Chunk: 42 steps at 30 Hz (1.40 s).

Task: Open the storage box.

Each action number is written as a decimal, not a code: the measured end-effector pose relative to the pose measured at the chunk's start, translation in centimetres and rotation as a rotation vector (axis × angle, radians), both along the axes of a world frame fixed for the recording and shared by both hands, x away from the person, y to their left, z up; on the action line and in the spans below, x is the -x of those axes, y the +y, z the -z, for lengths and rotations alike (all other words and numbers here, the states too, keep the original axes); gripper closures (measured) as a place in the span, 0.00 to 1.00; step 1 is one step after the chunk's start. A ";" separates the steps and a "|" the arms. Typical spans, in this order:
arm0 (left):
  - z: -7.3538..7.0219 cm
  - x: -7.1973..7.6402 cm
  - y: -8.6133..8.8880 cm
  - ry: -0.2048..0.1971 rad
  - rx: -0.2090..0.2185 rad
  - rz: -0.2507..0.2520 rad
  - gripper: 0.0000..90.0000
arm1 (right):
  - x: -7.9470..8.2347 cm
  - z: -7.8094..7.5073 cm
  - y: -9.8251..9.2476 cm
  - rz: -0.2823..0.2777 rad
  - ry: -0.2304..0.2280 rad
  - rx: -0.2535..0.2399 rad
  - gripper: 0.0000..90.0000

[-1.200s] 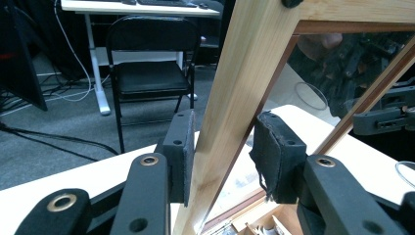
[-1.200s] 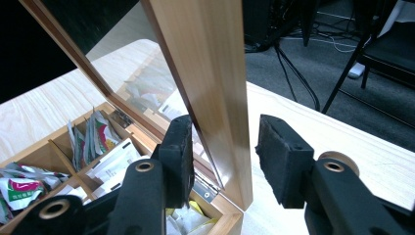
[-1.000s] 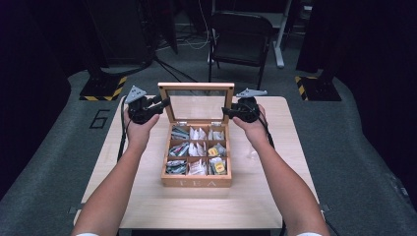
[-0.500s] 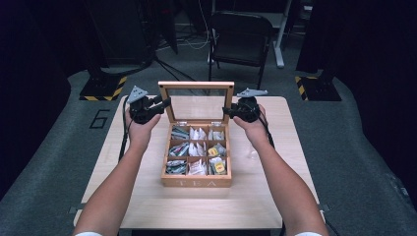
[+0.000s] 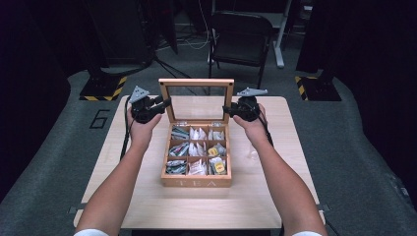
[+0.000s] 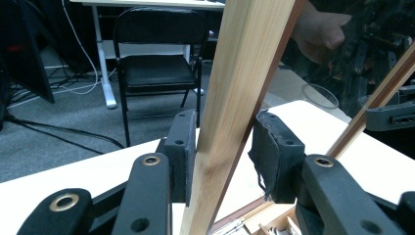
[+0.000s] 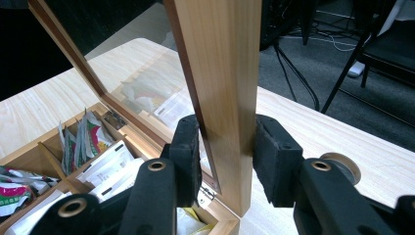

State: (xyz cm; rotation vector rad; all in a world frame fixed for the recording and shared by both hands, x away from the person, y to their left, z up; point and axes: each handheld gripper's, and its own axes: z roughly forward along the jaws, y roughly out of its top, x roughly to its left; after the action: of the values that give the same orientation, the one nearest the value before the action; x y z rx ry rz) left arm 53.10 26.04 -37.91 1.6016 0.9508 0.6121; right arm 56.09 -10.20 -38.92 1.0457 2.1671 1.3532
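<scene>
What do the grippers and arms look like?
Both grippers, left and right, are black, each topped by a grey three-cornered plate. Jaws are black bars with brass-ringed pivots and dark, frayed pads. A black cable trails from the left. Forearms bare; white sleeves at the shoulders.

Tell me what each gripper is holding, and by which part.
Both hold the tea box's raised glass lid by its wooden frame: the left gripper clamps one side rail, the right gripper the opposite side rail, low near the hinge.

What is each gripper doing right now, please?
Left gripper: shut on the lid frame of the tea box.
Right gripper: shut on the lid frame too.
</scene>
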 end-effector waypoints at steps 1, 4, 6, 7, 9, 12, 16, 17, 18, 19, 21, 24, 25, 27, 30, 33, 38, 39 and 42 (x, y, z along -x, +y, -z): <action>0.1 -0.1 0.0 0.000 0.007 -0.001 0.69 | 0.0 0.0 0.0 0.002 0.000 -0.001 0.71; 0.1 -0.1 0.0 0.006 0.017 -0.007 0.69 | -0.1 0.0 0.0 0.001 -0.001 -0.003 0.71; 0.1 -0.1 -0.1 0.008 0.024 -0.010 0.68 | -0.1 0.1 0.0 0.001 0.003 -0.007 0.71; 0.2 -0.1 -0.1 0.011 0.022 -0.019 0.68 | -0.2 0.1 -0.1 0.005 0.009 -0.016 0.71; 0.2 -0.1 0.0 0.018 0.017 -0.018 0.68 | -0.3 0.0 0.0 0.009 0.016 -0.012 0.71; 0.2 -0.1 0.1 0.022 0.018 -0.024 0.67 | -0.4 0.0 0.1 0.011 0.015 -0.006 0.71; 0.2 -0.1 0.3 0.025 0.017 -0.027 0.65 | -0.6 0.0 0.0 0.012 0.017 -0.005 0.72; 0.1 0.0 0.4 0.031 0.021 -0.029 0.65 | -0.7 0.0 0.1 0.014 0.020 -0.009 0.72; 0.1 0.0 0.4 0.031 0.021 -0.029 0.64 | -0.7 0.0 0.1 0.014 0.020 -0.009 0.72; 0.1 0.1 0.4 0.028 0.023 -0.030 0.64 | -0.7 0.0 0.1 0.021 0.023 -0.013 0.72; 0.1 0.2 0.5 0.030 0.020 -0.026 0.64 | -0.9 0.0 0.1 0.034 0.029 -0.021 0.72; -0.2 0.4 0.6 0.027 0.021 -0.019 0.64 | -1.1 0.0 0.1 0.035 0.035 -0.019 0.72; -0.2 0.4 0.6 0.027 0.021 -0.019 0.64 | -1.2 0.0 0.2 0.039 0.039 -0.018 0.72; -0.3 0.6 0.6 0.027 0.020 -0.016 0.64 | -1.4 -0.1 0.2 0.042 0.041 -0.015 0.72; -0.4 0.7 0.6 0.030 0.015 -0.016 0.64 | -1.6 0.0 0.2 0.052 0.047 -0.024 0.72; -0.4 0.8 0.4 0.031 0.018 -0.008 0.64 | -1.7 0.1 0.2 0.057 0.046 -0.030 0.73; -0.5 0.9 0.4 0.030 0.023 -0.003 0.64 | -2.0 0.2 0.3 0.073 0.050 -0.039 0.73; -0.5 0.9 0.4 0.030 0.023 -0.003 0.64 | -2.1 0.2 0.3 0.073 0.053 -0.038 0.73; -0.5 0.9 0.4 0.032 0.017 -0.001 0.64 | -2.3 0.1 0.4 0.078 0.062 -0.028 0.73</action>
State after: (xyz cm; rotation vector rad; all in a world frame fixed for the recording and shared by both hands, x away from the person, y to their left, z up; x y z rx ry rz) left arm 52.21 26.41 -37.43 1.6005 0.9782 0.5792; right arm 58.36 -9.78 -39.00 1.1849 2.1340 1.3358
